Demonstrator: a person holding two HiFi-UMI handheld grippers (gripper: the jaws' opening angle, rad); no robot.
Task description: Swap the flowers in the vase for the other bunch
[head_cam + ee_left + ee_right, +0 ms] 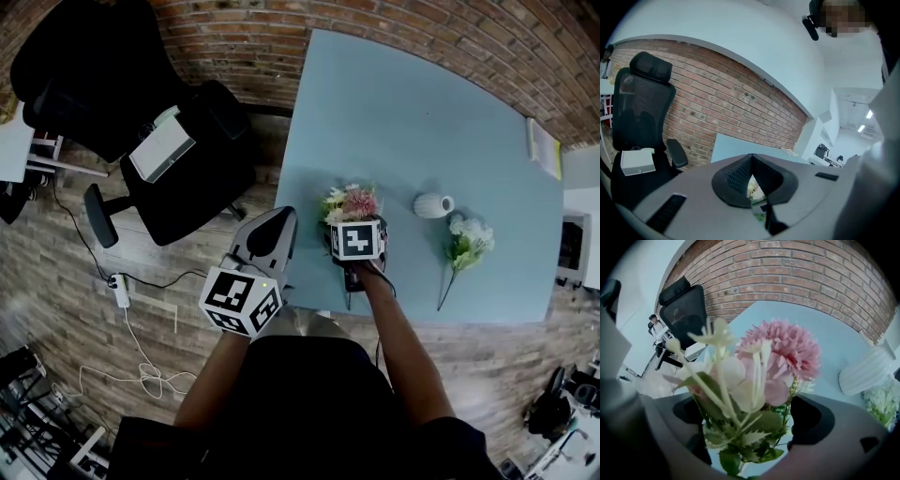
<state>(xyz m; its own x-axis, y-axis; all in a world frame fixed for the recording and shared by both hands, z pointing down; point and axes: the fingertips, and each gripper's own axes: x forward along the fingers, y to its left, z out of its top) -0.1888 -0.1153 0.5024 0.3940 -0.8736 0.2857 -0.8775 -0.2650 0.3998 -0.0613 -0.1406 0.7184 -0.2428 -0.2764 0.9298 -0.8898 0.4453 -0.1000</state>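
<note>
Pink bunch (761, 366), stems out of sight within right gripper (750, 422) jaws.

Stems of pink bunch (351, 202) hidden under cube of right tool (356, 228) in head view, vase (865, 373) and white bunch (881, 406) cut off at right gripper view's edge, chair (640, 108) base hidden behind left tool (750, 157) in left gripper view

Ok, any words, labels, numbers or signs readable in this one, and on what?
No readable text in any view.
Black-and-white square markers on the cubes of the left gripper and right gripper: patterns, not letters.
White rectangular box on the black office chair: no print shows.
Thin pale pad at the light blue table's far edge: too small to read.
</note>
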